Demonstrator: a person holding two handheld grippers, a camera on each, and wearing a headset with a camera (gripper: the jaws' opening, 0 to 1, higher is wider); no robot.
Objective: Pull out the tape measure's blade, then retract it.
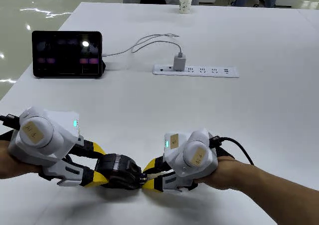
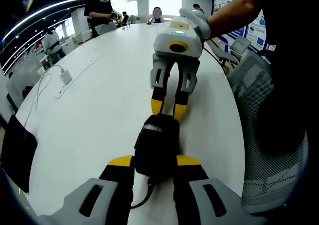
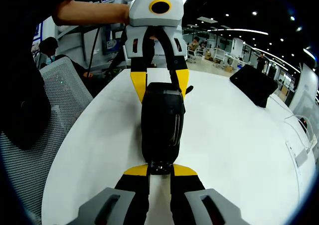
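A black tape measure (image 1: pixel 119 171) lies on the white table (image 1: pixel 199 105) near its front edge. My left gripper (image 1: pixel 102 163) is shut on its case from the left, with the yellow fingertips on either side. From the right, my right gripper (image 1: pixel 148 175) is shut on the blade's tip at the mouth of the case; no blade shows drawn out. In the left gripper view the tape measure (image 2: pixel 157 145) sits between the jaws, and the right gripper (image 2: pixel 169 108) meets its far end. In the right gripper view the tape measure (image 3: pixel 160 120) runs away from my right gripper (image 3: pixel 159 169) toward the left gripper (image 3: pixel 159 85).
A dark tablet (image 1: pixel 67 54) stands at the back left, cabled to a charger (image 1: pixel 179 62) in a white power strip (image 1: pixel 195 70). A paper cup (image 1: pixel 185 2) stands at the far edge. A mesh chair (image 2: pixel 259 85) is beside the table, and people sit at its far end.
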